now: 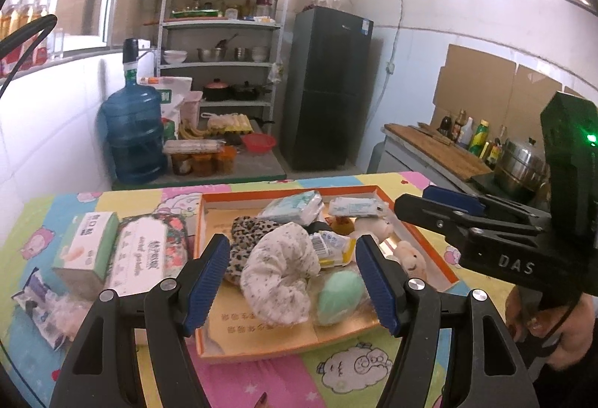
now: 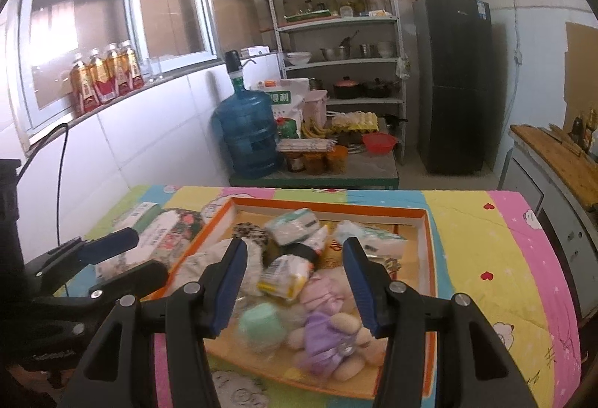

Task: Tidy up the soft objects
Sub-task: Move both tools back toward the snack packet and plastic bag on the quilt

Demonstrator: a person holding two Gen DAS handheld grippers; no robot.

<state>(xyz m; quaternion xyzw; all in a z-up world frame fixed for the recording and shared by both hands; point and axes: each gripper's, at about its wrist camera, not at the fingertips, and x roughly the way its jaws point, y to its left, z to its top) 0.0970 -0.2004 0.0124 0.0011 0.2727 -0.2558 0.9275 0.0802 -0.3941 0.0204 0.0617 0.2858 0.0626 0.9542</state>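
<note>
An orange-rimmed tray (image 1: pixel 284 190) (image 2: pixel 329 204) lies on the cartoon-print tablecloth, filled with soft items. Among them are a white dotted scrunchie (image 1: pixel 276 281), a leopard scrunchie (image 1: pixel 243 232), a wrapped green sponge (image 1: pixel 340 296) (image 2: pixel 259 324), tissue packs (image 1: pixel 295 208) (image 2: pixel 295 221) and a purple-dressed plush toy (image 2: pixel 325 337). My left gripper (image 1: pixel 292 243) (image 2: pixel 142 255) hovers open above the tray's near left, nothing between its pads. My right gripper (image 2: pixel 295 243) (image 1: pixel 429 202) hangs over the tray's near right, jaws apart and empty.
Left of the tray lie a green box (image 1: pixel 89 251), a floral tissue pack (image 1: pixel 149 255) and a blue-white packet (image 1: pixel 37 307). Beyond the table stand a water jug (image 1: pixel 134 131), shelves (image 1: pixel 220 34) and a fridge (image 1: pixel 325 86). A counter with a steel pot (image 1: pixel 523 161) is on the right.
</note>
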